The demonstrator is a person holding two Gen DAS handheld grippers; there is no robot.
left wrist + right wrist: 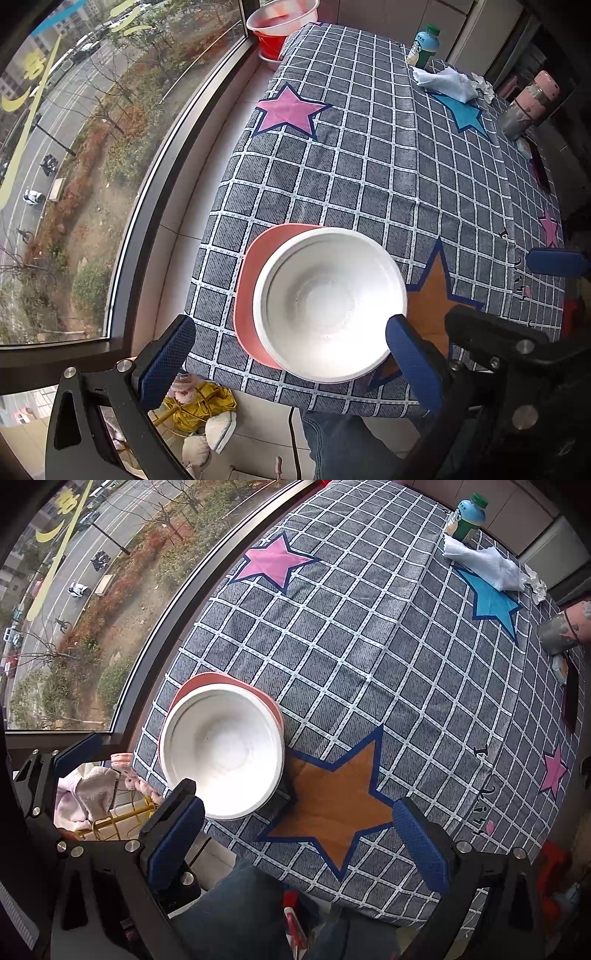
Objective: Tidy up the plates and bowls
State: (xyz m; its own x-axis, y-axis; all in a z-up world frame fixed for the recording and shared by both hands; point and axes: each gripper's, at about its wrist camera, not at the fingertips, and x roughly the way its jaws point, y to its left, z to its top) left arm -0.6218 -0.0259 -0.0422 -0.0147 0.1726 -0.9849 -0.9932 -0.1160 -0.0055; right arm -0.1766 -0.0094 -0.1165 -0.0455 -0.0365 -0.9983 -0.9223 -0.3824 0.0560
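A white bowl (328,302) rests on a pink plate (246,291) near the table's front left corner. My left gripper (291,363) is open and straddles the bowl's near side. Its right finger (413,362) sits against the bowl's rim; its left finger (168,358) hangs off the table edge. In the right wrist view the bowl (221,753) and the plate (218,679) lie to the left. My right gripper (297,845) is open above the orange star (332,797), apart from the bowl, with nothing between its fingers.
A checked tablecloth (369,166) covers the table. At the far end stand a green-capped bottle (424,44), a white cloth (448,83) and a pink-lidded flask (528,107). Red and pink basins (280,22) sit by the window on the left. A person's jeans-clad leg (229,915) is below the front edge.
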